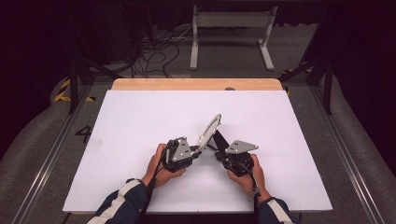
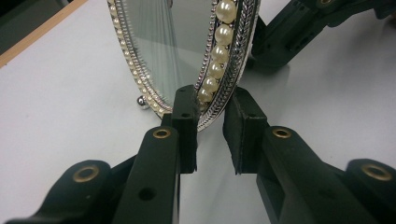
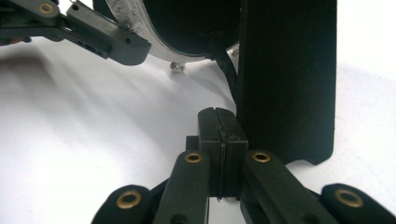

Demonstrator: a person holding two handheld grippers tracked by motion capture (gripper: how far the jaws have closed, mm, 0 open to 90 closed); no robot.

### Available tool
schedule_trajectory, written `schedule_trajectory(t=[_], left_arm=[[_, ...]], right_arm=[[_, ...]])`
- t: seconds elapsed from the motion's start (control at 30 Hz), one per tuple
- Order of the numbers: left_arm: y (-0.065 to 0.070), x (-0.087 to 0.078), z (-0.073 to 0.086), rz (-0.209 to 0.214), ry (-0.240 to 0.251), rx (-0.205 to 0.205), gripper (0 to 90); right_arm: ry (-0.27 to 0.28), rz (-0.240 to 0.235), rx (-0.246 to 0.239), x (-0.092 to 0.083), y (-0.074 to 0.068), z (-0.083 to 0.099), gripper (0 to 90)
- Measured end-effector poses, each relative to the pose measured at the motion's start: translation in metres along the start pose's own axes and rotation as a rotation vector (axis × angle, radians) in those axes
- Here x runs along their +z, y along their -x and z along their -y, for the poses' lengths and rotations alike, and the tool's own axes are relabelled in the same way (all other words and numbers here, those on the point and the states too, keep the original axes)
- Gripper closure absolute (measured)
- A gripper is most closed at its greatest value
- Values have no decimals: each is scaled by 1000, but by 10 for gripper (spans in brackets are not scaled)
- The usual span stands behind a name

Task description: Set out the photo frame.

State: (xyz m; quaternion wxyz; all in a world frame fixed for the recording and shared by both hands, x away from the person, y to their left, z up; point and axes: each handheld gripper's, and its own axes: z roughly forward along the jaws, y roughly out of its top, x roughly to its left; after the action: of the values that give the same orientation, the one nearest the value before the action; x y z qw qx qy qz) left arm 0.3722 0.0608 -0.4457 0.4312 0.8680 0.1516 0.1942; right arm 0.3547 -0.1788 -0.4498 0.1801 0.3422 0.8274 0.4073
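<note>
White worktop (image 1: 140, 121) spreads below me, bare but for an oval picture frame (image 1: 209, 130) standing tilted near its middle on a black back stand (image 3: 285, 79). My left tongs (image 2: 210, 128) pinch the frame's pearl-beaded rim; my right tongs (image 3: 218, 135) are closed, empty, beside the stand.

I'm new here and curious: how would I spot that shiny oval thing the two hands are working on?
Look at the white table; near its middle, between the two hands, stands an oval picture frame, tilted back on a black prop. Its silver rim is lined with pearls, unlike the black tools around it.
</note>
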Motion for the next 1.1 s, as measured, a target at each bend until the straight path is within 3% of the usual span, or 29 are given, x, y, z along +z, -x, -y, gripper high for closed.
schedule_trajectory(t=[0.33,1.1], left_arm=[[1,3,-1,15,10,-18,746],[1,5,-2,34,14,-18,744]], right_arm=[[1,9,8,-1,7,1,900],[2,38,23,-1,14,1,900]])
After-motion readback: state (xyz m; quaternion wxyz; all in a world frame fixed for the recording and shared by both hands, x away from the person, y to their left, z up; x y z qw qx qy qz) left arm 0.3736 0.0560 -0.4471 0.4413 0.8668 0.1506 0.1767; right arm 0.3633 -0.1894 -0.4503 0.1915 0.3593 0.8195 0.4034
